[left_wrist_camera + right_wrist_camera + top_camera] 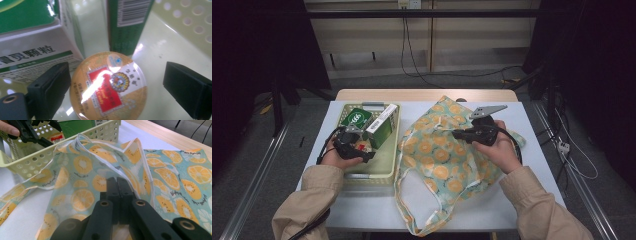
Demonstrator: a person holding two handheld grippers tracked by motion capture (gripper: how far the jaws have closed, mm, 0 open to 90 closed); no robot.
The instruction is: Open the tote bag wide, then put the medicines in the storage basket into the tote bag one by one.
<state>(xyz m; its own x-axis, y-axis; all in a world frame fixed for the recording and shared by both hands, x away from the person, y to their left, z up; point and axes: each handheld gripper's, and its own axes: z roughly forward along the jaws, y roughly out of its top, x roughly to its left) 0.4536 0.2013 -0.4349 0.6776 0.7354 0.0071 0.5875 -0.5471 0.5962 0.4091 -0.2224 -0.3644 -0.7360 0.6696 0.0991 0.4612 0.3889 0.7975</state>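
On the white table (362, 205), a pale green basket (384, 167) is set beside a fruit-print bag (437, 155). The left claw (117, 82) is reached down into the basket, its jaws held open around a round tin (108, 86), which lies on the basket floor by green boxes (130, 22). The right claw (117, 186) is held level over the bag and is closed on a fold of its cloth.

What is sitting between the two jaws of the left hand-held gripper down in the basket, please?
In the left gripper view, a round golden tin with a red label lies between the open jaws of the left hand-held gripper, on the basket floor.
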